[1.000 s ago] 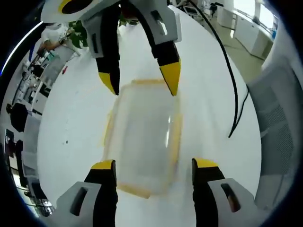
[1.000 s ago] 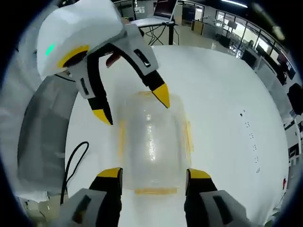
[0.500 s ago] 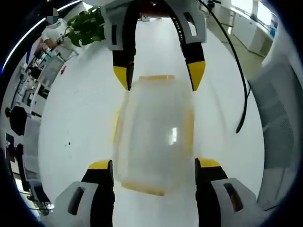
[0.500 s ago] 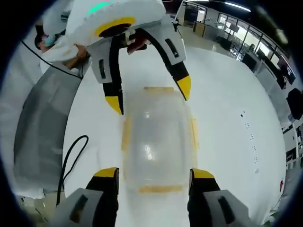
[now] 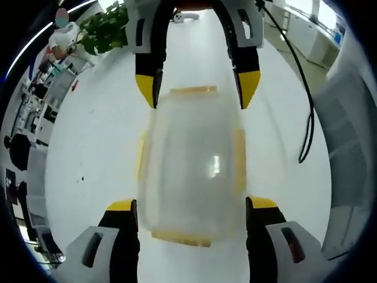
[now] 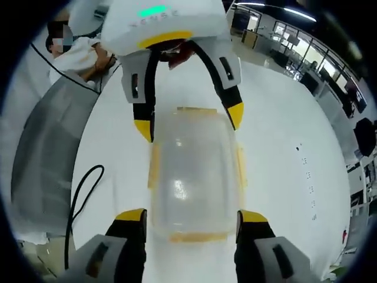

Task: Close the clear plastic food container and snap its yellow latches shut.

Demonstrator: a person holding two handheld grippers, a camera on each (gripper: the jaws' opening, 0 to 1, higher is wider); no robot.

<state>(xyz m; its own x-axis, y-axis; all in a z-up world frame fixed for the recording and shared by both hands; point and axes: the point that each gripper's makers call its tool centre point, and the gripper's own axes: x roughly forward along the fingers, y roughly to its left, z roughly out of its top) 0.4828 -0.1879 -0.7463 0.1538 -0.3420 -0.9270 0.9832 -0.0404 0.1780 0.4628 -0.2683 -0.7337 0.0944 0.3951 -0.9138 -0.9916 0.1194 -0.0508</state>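
Both grippers, left and right, are facing with jaws spread around the container ends.

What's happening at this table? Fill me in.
A person works a handheld gripper in each hand over a clear plastic food container on a white table. The left gripper and right gripper face each other from the container's two short ends, both open, jaws straddling it. The lid is on. Yellow latches line all four sides; whether they are snapped shut cannot be told. A black cable lies alongside.
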